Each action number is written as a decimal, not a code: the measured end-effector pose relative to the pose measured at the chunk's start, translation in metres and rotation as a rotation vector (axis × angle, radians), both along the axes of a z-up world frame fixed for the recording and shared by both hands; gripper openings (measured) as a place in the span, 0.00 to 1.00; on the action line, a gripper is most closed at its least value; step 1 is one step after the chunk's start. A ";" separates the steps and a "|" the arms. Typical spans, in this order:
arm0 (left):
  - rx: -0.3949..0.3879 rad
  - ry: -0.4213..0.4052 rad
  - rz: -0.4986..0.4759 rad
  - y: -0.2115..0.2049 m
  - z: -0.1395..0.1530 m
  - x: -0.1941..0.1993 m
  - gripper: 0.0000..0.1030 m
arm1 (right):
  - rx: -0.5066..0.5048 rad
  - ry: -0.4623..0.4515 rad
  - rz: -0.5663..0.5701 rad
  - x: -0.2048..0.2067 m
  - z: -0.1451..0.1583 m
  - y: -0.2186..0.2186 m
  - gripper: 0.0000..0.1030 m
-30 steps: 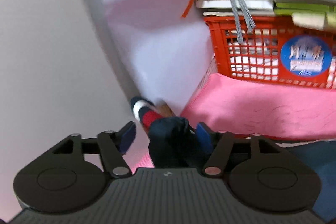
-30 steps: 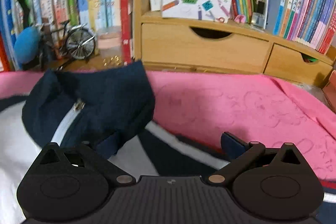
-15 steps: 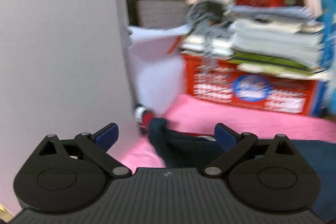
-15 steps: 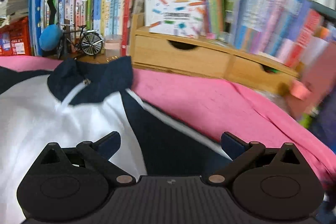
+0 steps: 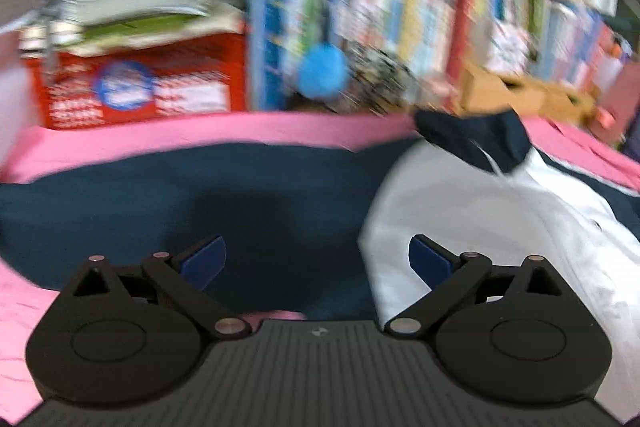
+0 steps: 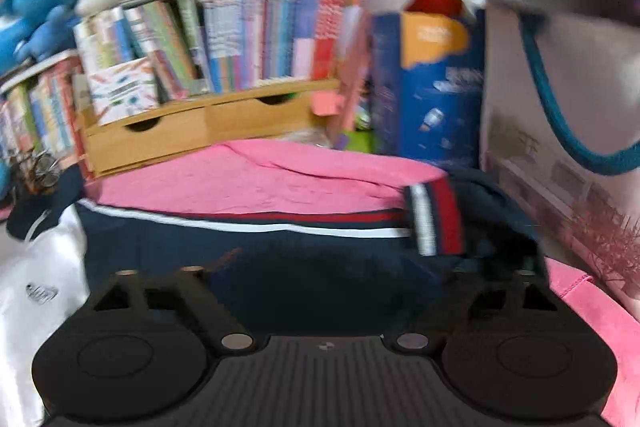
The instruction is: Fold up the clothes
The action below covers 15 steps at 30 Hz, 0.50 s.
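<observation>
A pink cloth (image 5: 280, 131) covers the surface, and a navy and white jacket (image 5: 460, 211) lies spread flat across it. At the far edge stand a red crate (image 5: 132, 91) on the left and a wooden drawer unit (image 6: 192, 135) holding books on the right.

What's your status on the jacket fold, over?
Left claw open, empty, over the navy sleeve. Right claw closing above the other sleeve; fingertips blurred. Jacket spread flat on pink cloth, collar up. Nothing in the way.
</observation>
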State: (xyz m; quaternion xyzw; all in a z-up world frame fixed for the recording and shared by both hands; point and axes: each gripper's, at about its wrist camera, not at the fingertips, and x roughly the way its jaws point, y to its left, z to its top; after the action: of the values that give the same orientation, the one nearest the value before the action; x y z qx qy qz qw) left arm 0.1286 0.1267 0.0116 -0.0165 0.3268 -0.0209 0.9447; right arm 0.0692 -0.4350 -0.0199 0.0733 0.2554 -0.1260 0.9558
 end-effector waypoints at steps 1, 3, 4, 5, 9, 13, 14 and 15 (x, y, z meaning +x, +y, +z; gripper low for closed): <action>0.005 0.016 -0.010 -0.008 -0.005 0.002 0.97 | -0.015 0.010 0.004 0.004 -0.001 -0.006 0.72; 0.015 0.047 -0.029 -0.022 -0.015 0.007 0.97 | -0.077 0.035 0.025 0.015 -0.004 -0.014 0.71; 0.018 0.060 -0.036 -0.028 -0.019 0.008 0.97 | -0.085 0.052 0.029 0.022 -0.007 -0.019 0.71; 0.021 0.072 -0.042 -0.035 -0.022 0.010 0.97 | -0.091 0.069 0.032 0.030 -0.009 -0.025 0.71; 0.038 0.090 -0.087 -0.059 -0.026 0.016 0.97 | -0.166 0.145 -0.015 0.055 -0.015 -0.047 0.56; 0.051 0.074 -0.195 -0.096 -0.022 0.031 0.97 | -0.402 0.139 -0.141 0.044 -0.007 -0.053 0.54; 0.056 0.068 -0.225 -0.107 -0.022 0.036 0.97 | -0.450 0.140 -0.151 0.039 -0.008 -0.054 0.52; 0.059 0.060 -0.260 -0.120 -0.022 0.040 0.97 | -0.489 0.162 -0.153 0.035 -0.013 -0.054 0.52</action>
State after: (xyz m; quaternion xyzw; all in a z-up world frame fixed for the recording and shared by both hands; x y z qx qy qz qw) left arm 0.1682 0.0067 -0.0101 0.0531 0.3547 -0.1333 0.9239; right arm 0.1046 -0.4892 -0.0325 -0.1509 0.2868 -0.2610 0.9093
